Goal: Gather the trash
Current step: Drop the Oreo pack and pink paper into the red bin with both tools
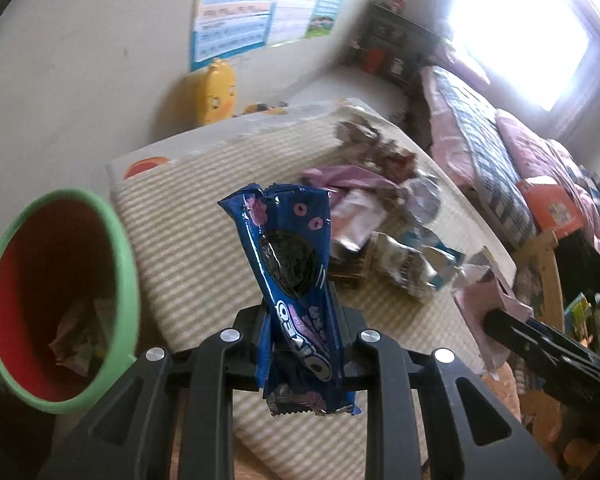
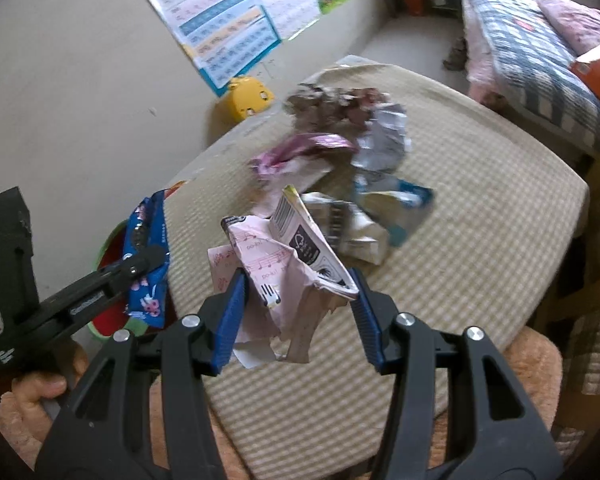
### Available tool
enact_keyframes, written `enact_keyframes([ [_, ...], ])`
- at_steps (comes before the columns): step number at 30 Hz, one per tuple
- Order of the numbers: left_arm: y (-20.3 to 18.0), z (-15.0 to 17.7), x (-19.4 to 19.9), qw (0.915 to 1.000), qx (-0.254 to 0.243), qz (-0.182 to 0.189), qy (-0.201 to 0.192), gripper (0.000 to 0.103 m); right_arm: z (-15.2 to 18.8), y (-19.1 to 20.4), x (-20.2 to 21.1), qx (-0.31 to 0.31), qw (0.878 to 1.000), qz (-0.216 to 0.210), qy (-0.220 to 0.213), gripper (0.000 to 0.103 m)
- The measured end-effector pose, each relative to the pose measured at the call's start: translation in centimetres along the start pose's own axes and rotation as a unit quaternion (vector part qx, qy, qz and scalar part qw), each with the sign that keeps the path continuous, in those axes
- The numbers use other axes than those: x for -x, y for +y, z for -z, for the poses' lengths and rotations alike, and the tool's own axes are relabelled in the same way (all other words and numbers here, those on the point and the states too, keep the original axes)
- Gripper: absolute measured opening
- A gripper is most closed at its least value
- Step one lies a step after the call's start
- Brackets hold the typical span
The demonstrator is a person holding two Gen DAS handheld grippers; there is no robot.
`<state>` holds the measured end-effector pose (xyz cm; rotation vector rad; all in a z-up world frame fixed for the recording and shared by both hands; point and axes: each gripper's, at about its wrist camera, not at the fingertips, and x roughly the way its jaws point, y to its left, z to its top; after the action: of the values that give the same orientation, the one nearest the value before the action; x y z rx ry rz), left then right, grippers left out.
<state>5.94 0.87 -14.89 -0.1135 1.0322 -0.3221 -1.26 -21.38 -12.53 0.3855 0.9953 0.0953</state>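
Note:
A blue Oreo wrapper (image 1: 288, 248) stands upright between the fingers of my left gripper (image 1: 300, 312), which is shut on its lower half. It hangs above the checked cushion, just right of the green-rimmed red bin (image 1: 120, 240). My right gripper (image 2: 300, 284) is shut on a crumpled pink and white wrapper (image 2: 284, 264), lifted off the cushion. In the right wrist view the left gripper (image 2: 148, 260) with the Oreo wrapper (image 2: 146, 224) is at the left, over the bin (image 2: 108, 240). The right gripper (image 1: 500, 320) and its pink wrapper (image 1: 484, 292) show at the right of the left wrist view.
Several more crumpled wrappers (image 2: 340, 160) lie in a heap on the beige checked cushion (image 2: 480, 240). The bin holds some trash (image 1: 76, 344). A yellow duck toy (image 1: 218, 92) leans on the wall behind. A bed with a checked quilt (image 2: 532, 52) stands at the right.

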Motion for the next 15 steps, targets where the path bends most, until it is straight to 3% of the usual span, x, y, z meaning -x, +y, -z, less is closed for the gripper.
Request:
enact_keyframes([
  [7, 5.4, -0.5, 1.3, 0.9979, 0.048, -0.04, -0.018, 0.021, -0.7, 5.5, -1.6, 0.055, 0.998, -0.031, 0.016, 0.05],
  [15, 12.0, 0.3, 2.9, 0.9898, 0.096, -0.1, -0.031, 0.021, -1.5, 11.8, -3.6, 0.108, 0.991, -0.067, 0.032, 0.05],
])
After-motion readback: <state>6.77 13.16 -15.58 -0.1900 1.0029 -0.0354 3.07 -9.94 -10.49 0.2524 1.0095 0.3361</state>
